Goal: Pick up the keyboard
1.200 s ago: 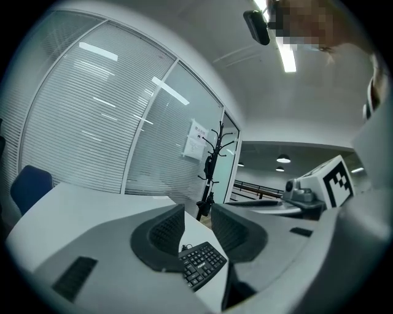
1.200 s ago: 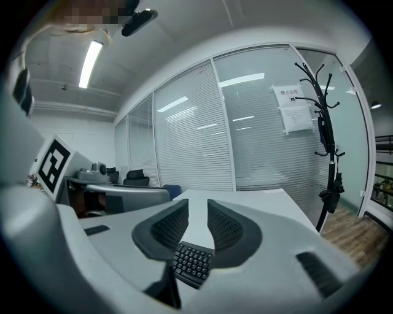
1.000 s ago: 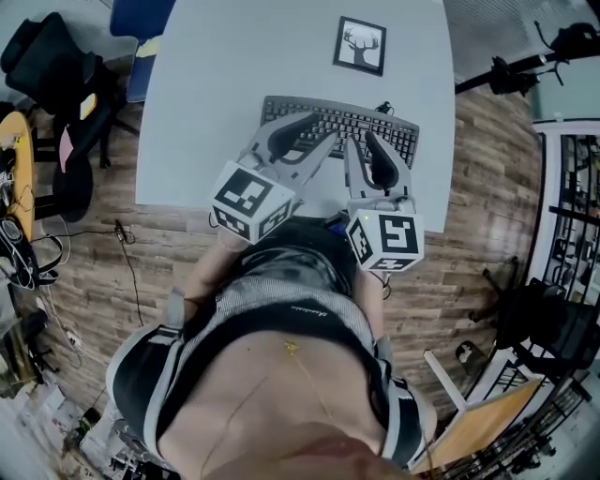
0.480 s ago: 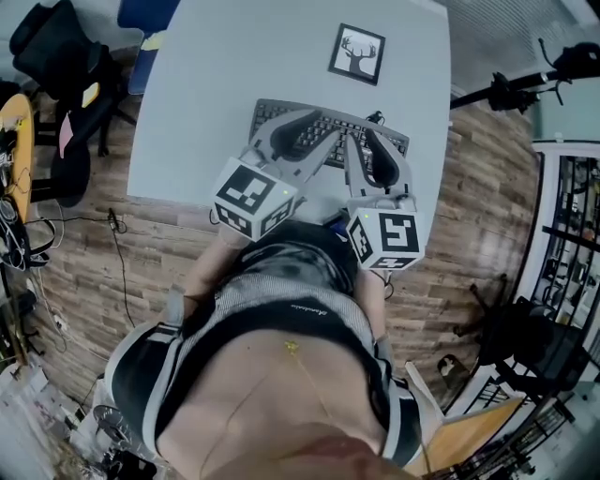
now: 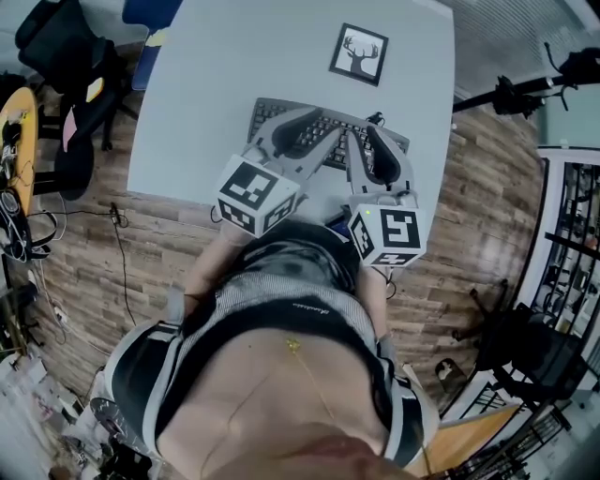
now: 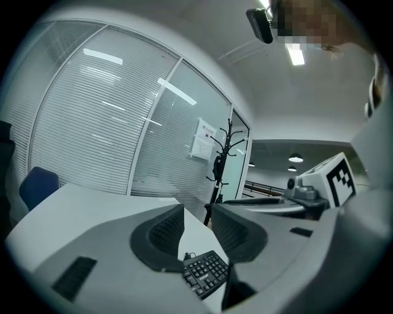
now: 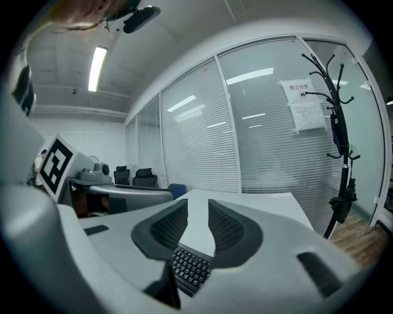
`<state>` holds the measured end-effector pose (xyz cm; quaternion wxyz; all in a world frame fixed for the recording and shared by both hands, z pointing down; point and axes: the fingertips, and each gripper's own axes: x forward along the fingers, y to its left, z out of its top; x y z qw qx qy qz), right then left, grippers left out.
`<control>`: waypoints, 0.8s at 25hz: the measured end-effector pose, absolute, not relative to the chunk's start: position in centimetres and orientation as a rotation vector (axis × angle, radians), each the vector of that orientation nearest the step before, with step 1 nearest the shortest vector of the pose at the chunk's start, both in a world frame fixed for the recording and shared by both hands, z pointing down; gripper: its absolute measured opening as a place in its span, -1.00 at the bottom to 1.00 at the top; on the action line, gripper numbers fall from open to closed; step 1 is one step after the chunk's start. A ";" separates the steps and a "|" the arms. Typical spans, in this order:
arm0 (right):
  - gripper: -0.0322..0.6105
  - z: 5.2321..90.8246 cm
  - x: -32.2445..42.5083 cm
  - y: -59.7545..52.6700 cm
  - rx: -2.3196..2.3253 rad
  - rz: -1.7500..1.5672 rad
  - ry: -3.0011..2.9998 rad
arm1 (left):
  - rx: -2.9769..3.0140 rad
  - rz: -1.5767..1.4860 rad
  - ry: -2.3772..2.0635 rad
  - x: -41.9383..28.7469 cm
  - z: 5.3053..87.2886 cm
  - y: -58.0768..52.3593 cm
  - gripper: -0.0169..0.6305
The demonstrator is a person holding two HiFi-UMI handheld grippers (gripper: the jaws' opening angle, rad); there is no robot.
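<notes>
A dark keyboard (image 5: 266, 114) lies across the near half of the white table (image 5: 234, 66). Both grippers reach over it from the near edge, pointing almost level, tips converging above its middle. My left gripper (image 5: 323, 127) has its jaws drawn close, with only a narrow slit and nothing between the pads. In the left gripper view the keyboard (image 6: 206, 273) and its cable show below the left gripper (image 6: 198, 205). My right gripper (image 5: 361, 131) has jaws slightly apart and empty. In the right gripper view the keys (image 7: 189, 268) lie under the right gripper (image 7: 198, 199).
A small framed picture (image 5: 358, 53) lies on the table beyond the keyboard. Dark office chairs (image 5: 56, 56) and a blue chair (image 5: 150, 11) stand at the left. A black stand (image 5: 525, 84) is at the right over wood flooring, and a coat rack (image 7: 338, 122) stands by the glass wall.
Both grippers have drifted slightly right over the keyboard. Their jaws look the same as before, and the keyboard keeps its place under them.
</notes>
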<state>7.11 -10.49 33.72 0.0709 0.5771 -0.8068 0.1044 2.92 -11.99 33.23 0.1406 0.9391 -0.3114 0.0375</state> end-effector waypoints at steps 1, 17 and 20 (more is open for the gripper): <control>-0.57 33.9 7.1 -10.5 1.735 0.322 -2.424 | 2.711 0.115 -0.899 2.9 33.4 -12.0 -0.58; -0.56 39.9 8.4 -11.4 1.716 0.449 -2.279 | 2.620 0.238 -0.930 1.6 38.7 -14.0 -0.58; -0.54 41.8 9.7 -11.5 1.727 0.493 -2.227 | 2.586 0.283 -0.968 0.4 40.6 -14.9 -0.58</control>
